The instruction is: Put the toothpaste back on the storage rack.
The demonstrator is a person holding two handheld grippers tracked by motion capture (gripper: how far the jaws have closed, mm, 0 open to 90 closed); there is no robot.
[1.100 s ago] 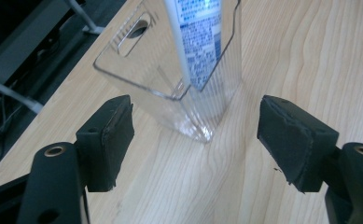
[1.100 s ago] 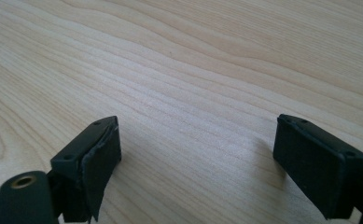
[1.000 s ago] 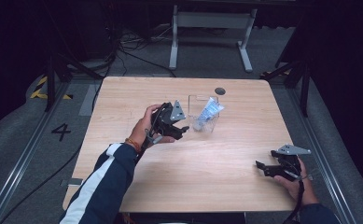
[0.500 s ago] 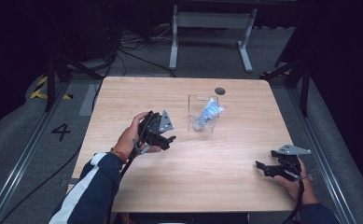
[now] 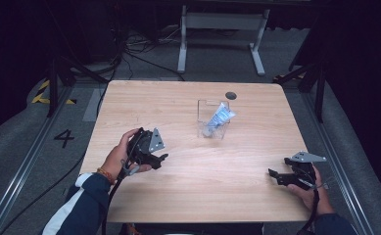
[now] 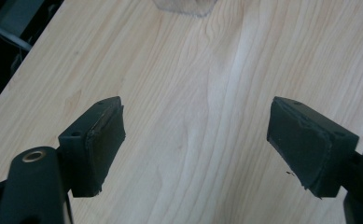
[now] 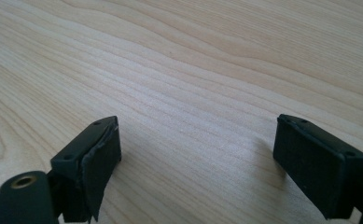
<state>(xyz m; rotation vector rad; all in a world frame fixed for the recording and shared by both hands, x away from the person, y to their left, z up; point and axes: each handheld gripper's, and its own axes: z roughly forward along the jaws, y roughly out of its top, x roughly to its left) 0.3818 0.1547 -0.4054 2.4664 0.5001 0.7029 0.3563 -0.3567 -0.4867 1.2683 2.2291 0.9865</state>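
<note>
At desk's 9 o'clock side: left hand-held gripper (image 5: 161, 157) empty, jaws wide after just opening, nothing between. Tube (image 5: 218, 119) leans in clear box (image 5: 212, 123), toward 2 o'clock of it. Right hand-held gripper (image 5: 274, 175) spread, empty, at 4 o'clock. Advice: retreat low, clear of box.

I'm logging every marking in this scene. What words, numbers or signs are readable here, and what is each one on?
"4": on the grey floor left of the table.
Print on the blue and white tube in the clear box: too small and blurred to read.
Yellow and black stripes on the floor, far left: a hazard marking, no words.
Nothing else readable.
</note>
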